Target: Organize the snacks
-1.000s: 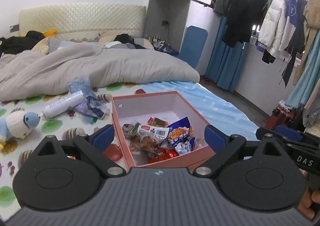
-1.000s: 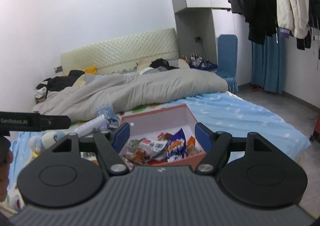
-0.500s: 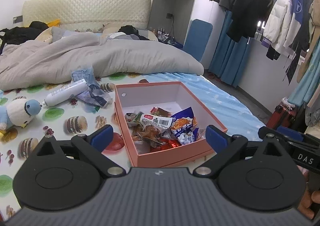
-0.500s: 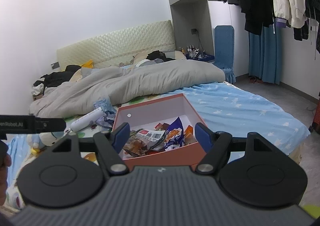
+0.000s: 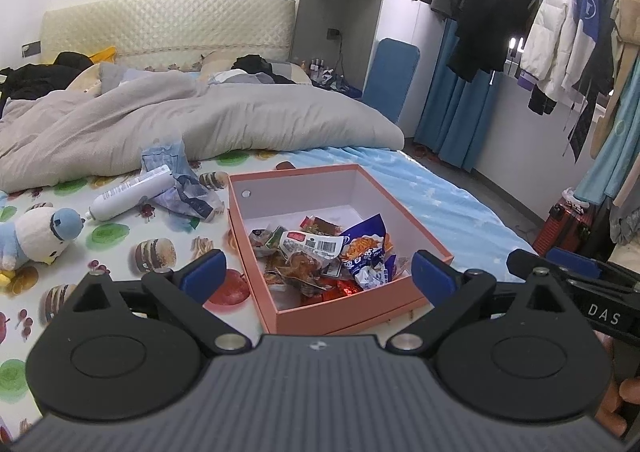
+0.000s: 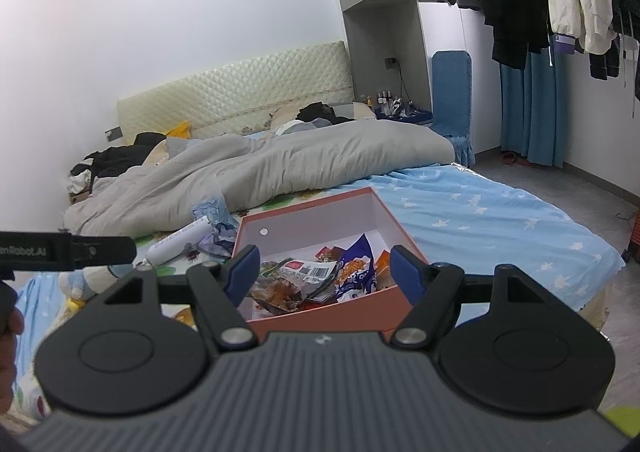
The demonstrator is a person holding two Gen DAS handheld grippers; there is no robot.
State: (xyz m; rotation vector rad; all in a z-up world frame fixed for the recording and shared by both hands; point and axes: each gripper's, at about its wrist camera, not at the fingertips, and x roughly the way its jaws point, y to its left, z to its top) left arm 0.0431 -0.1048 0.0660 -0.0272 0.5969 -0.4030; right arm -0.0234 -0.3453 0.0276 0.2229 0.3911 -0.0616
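snacks (image 5: 320, 256) piled inside pink box (image 5: 352, 310) on the bed | view's slid back from the box; nothing else changed | left claw (image 5: 318, 272) and right claw (image 6: 323, 266) both apart, empty; looks done-ish

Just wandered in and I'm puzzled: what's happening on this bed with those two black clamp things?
A person is holding a two-finger gripper in each hand, about to sort snacks. The left gripper and right gripper are both open and empty, aimed at the pink box on the bed. The snack packets lie jumbled in the box's near end. Beside the box lie a white tube, a crumpled blue wrapper and a plush toy, none being touched.
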